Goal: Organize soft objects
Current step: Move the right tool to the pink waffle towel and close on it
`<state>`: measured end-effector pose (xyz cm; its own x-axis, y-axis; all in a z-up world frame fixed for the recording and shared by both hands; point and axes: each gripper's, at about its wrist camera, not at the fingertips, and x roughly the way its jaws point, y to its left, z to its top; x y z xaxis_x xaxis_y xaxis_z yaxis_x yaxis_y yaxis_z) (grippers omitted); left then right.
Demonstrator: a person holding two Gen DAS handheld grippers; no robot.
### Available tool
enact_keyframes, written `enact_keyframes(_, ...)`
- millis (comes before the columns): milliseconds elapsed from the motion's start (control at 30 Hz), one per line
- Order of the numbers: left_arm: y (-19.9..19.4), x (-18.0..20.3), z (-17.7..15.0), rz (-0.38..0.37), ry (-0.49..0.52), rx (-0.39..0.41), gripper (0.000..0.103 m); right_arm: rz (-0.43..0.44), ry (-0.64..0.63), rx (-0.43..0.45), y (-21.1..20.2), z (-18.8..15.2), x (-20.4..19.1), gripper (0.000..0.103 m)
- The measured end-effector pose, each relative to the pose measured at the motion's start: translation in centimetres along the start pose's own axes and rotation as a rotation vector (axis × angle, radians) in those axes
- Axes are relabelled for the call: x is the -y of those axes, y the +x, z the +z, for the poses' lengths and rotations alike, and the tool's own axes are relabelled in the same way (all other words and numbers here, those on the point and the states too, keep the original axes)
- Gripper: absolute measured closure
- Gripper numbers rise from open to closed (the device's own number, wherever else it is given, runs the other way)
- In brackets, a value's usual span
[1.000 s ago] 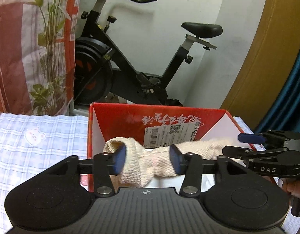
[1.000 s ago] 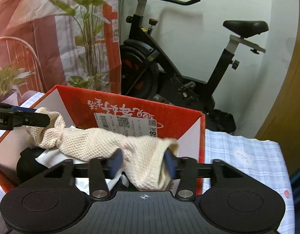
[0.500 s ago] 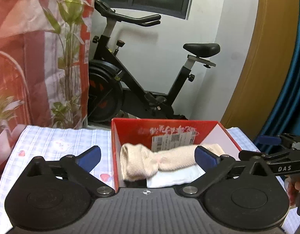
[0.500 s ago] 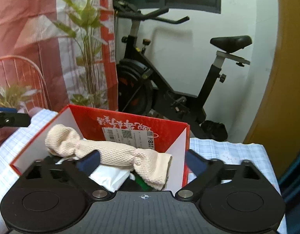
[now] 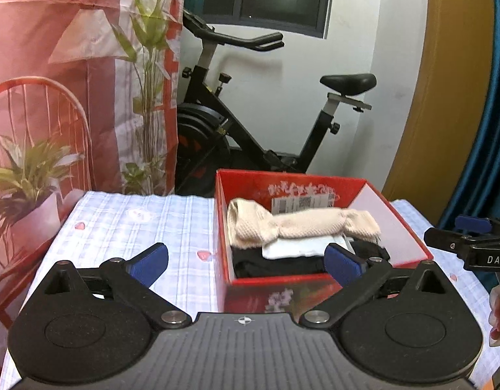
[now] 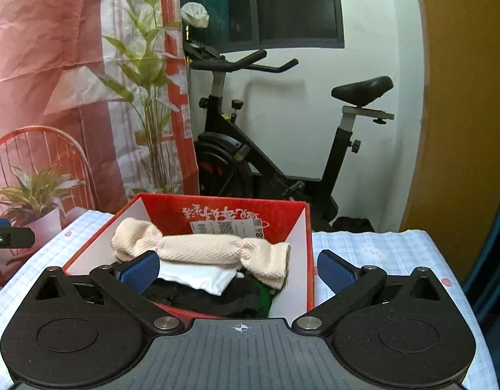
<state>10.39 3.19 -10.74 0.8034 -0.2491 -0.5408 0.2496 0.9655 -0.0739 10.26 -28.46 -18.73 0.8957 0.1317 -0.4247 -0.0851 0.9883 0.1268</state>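
Observation:
A cream knitted cloth [image 5: 301,226] lies rolled across the top of a red cardboard box [image 5: 314,292], over a white cloth [image 5: 298,247] and black fabric [image 5: 275,265]. My left gripper [image 5: 246,261] is open and empty, held back in front of the box. In the right wrist view the cream cloth [image 6: 201,248] lies in the red box [image 6: 292,279] on a white cloth [image 6: 198,276], black fabric and something green [image 6: 264,295]. My right gripper [image 6: 238,269] is open and empty, in front of the box. The right gripper also shows in the left wrist view [image 5: 470,239].
The box stands on a table with a pale blue checked cloth [image 5: 136,227]. An exercise bike [image 5: 250,136] stands behind the table. A potted plant [image 5: 25,182] and a red chair [image 5: 38,113] are at the left. A blue curtain [image 5: 483,130] hangs at the right.
Both grippers let go of the cream cloth, opened wide, and drew back and up from the box. The cloth now lies in the box.

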Motion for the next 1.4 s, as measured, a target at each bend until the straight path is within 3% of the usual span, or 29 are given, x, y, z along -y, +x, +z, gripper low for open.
enact_keyframes(600,3.5,0.0,-5.7,0.017,0.023,-0.121,0.0,-0.035,0.005,-0.049,0.2,-5.6,1.0,0.0)
enact_keyframes(800,6.2,-1.0,-8.2,0.017,0.004,-0.194,0.001,-0.017,0.003,-0.132,2.2,-8.8,1.2,0.004)
enact_keyframes(1033,8.6,-1.4,-10.4,0.012,-0.004,-0.263,0.013,0.0,0.083,-0.214,4.7,-12.3,1.4,0.02)
enact_keyframes(1200,9.5,-1.3,-11.5,-0.021,-0.026,-0.29,0.022,0.007,0.143,-0.253,6.1,-13.8,1.0,0.02)
enact_keyframes(1400,9.5,-0.3,-12.0,-0.007,0.0,-0.277,0.028,0.021,0.141,-0.275,6.8,-14.7,-0.2,0.02)
